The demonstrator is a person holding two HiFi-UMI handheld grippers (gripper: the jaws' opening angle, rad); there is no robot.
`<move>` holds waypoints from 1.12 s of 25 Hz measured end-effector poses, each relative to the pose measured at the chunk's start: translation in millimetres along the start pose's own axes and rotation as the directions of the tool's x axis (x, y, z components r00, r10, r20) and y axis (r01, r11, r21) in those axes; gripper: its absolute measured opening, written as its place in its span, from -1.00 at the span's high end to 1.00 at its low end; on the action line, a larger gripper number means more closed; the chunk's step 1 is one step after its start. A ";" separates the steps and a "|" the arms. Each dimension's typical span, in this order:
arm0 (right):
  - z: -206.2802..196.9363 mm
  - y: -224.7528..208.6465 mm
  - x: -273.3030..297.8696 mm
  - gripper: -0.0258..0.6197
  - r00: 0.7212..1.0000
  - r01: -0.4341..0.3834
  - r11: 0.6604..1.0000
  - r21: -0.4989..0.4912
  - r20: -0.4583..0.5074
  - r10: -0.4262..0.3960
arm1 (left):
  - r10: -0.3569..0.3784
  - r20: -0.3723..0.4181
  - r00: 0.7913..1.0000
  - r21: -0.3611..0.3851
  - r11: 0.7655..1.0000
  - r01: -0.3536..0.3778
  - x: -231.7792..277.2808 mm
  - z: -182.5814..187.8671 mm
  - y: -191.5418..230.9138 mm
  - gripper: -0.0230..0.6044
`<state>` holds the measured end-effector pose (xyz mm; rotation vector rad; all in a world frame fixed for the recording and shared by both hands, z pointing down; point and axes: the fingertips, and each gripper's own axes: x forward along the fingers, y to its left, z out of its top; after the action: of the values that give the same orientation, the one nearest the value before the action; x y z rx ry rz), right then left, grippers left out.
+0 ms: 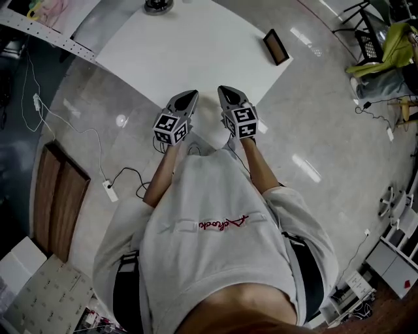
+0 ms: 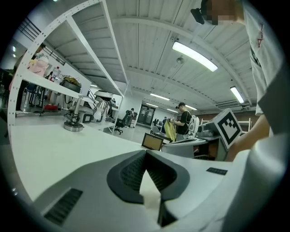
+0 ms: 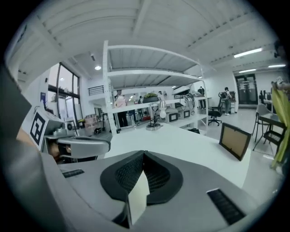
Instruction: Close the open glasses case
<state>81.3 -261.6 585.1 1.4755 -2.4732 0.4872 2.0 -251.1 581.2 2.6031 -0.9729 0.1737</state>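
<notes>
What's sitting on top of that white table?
A dark-framed panel and a round metal base on the white table. The left gripper and right gripper hide its near corner.

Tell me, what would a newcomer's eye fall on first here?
First come the left tool and the right tool, held side by side over the near edge of a big white table. Both are shut and empty, and each carries a black-and-white patterned cube. Next is a small dark frame by the table's right corner. No glasses case is in sight.
</notes>
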 end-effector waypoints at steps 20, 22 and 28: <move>26.6 47.1 -49.0 0.83 0.967 0.182 0.981 0.066 0.167 -0.191 | -0.156 0.044 0.987 0.081 0.985 0.152 -47.7 17.6 -15.9 0.84; 25.6 57.2 -56.3 0.83 0.965 0.192 0.980 0.046 0.172 -0.197 | -0.166 0.050 0.985 0.089 0.983 0.161 -55.6 18.1 -20.6 0.84; 24.2 73.4 -81.1 0.83 0.949 0.243 0.970 0.028 0.199 -0.244 | -0.196 0.052 0.979 0.111 0.976 0.189 -71.9 13.7 -33.1 0.84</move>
<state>54.4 -173.1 521.9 1.8849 -2.3844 0.3077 -30.8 -189.0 542.2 2.7964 -0.7436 0.0964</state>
